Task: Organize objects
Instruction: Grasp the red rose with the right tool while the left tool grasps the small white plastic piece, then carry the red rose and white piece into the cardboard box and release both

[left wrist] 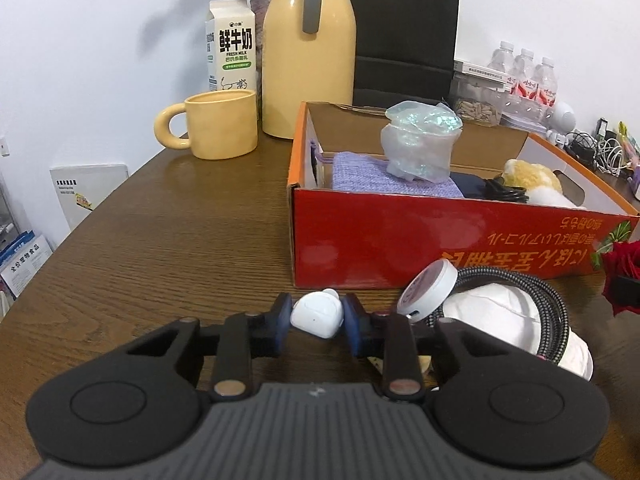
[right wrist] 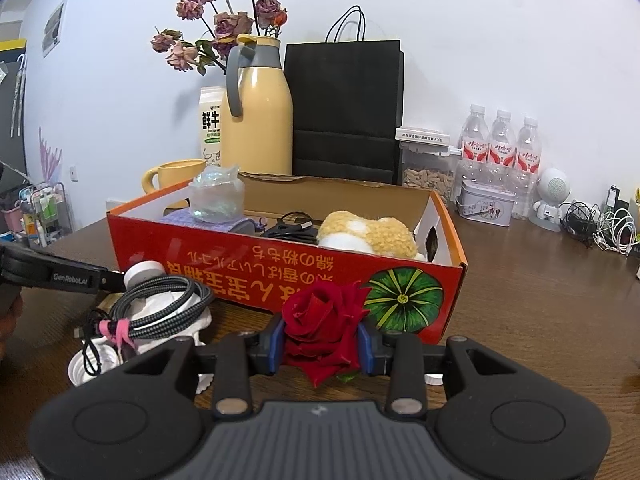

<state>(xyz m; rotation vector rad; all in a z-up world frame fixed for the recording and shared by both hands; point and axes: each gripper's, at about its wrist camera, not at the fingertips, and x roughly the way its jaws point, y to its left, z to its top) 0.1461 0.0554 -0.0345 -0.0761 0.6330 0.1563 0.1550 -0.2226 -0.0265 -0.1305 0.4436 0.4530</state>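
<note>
My left gripper [left wrist: 317,316] is shut on a small white earbud case [left wrist: 316,312], low over the wooden table [left wrist: 180,240]; both blue pads press its sides. In my right gripper [right wrist: 322,344], also shut, sits a red rose [right wrist: 320,312], held just in front of the red cardboard box [right wrist: 240,256]. The box [left wrist: 400,240] holds a purple cloth [left wrist: 376,180], a clear plastic-wrapped bundle [left wrist: 420,144], a black cable [right wrist: 292,226] and a yellow-white plush toy [right wrist: 368,232]. A round white device [left wrist: 430,290] and a coiled braided cable [left wrist: 552,308] lie right of the case.
A yellow mug [left wrist: 222,124], milk carton [left wrist: 232,48], yellow jug [left wrist: 308,60] and black paper bag [left wrist: 404,32] stand behind the box. Water bottles [right wrist: 500,148], a tin [right wrist: 484,204] and tangled cords [right wrist: 600,224] line the back right. A white cap [right wrist: 86,364] lies by the cable.
</note>
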